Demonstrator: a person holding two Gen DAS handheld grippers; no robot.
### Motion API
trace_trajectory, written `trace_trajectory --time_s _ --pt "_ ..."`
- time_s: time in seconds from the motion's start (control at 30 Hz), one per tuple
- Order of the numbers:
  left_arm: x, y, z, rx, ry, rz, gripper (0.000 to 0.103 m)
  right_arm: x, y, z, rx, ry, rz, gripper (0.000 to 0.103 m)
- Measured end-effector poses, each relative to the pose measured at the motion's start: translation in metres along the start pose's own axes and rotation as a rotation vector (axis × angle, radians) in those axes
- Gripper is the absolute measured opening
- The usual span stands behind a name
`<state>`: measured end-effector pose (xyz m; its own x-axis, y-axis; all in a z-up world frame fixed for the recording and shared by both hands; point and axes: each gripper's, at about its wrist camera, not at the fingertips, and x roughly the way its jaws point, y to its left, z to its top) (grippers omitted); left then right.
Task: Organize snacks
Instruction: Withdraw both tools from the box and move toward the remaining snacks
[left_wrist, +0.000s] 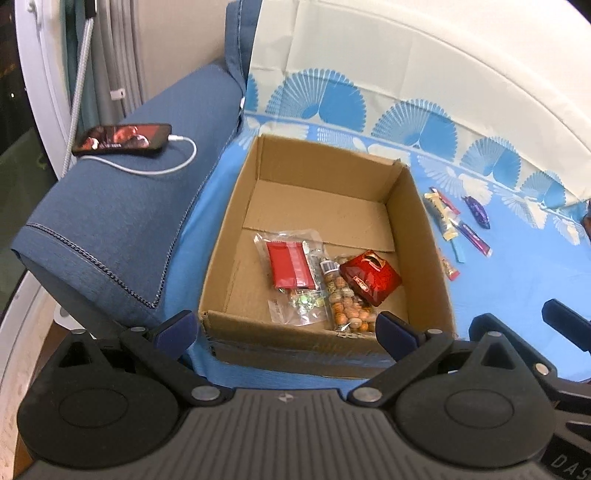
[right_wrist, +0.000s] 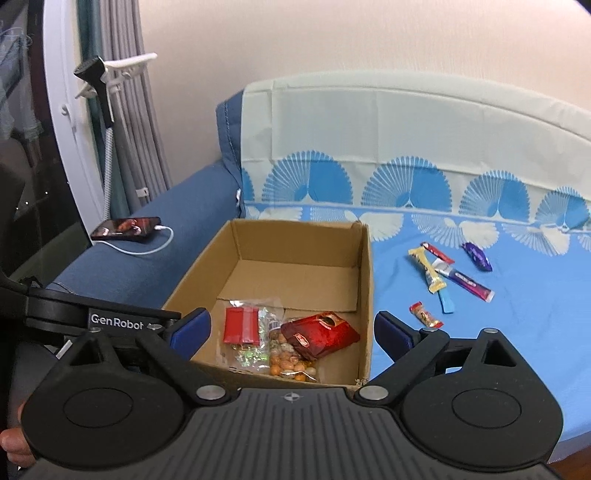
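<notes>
Right wrist: "GenRobot" on left gripper (right_wrist: 186, 334)

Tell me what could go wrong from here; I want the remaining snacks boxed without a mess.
1. The bars lie overlapping on the soft sheet, so a pinch may catch two at once or snag fabric.
2. The box is light cardboard on a cushion; bumping its near rim with the open right gripper could tip or shift it.
3. The phone and its cable sit on the armrest beside the box, where the left gripper could snag them.
</notes>
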<state>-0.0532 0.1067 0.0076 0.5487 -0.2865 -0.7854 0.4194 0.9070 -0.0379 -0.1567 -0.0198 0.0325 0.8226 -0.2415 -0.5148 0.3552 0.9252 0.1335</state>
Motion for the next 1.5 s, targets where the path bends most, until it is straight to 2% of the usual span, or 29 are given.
trace_trajectory --time_s 0.4,0.87,1.03,1.23,1.5 --pt "-0.022 -0.001 -0.014 0.027 -0.035 0.013 0.103 -0.027 0.004 -0.006 -0.005 -0.026 0.003 0.103" --pt "-0.017 -0.003 -0.012 0.055 -0.025 0.034 0.103 -0.021 -0.001 -0.007 0.027 -0.017 0.029 0.103" --pt "-0.007 -0.015 -0.005 0.092 0.005 0.047 0.103 -0.019 -0.011 -0.008 0.044 -0.034 0.028 0.103" --pt "0.006 -0.042 0.016 0.126 0.028 0.040 0.103 -0.019 -0.041 0.001 0.077 -0.088 -0.028 0.103" --pt "0.033 -0.109 0.060 0.178 0.043 -0.016 0.103 -0.008 -0.125 0.010 0.187 -0.107 -0.208 0.103"
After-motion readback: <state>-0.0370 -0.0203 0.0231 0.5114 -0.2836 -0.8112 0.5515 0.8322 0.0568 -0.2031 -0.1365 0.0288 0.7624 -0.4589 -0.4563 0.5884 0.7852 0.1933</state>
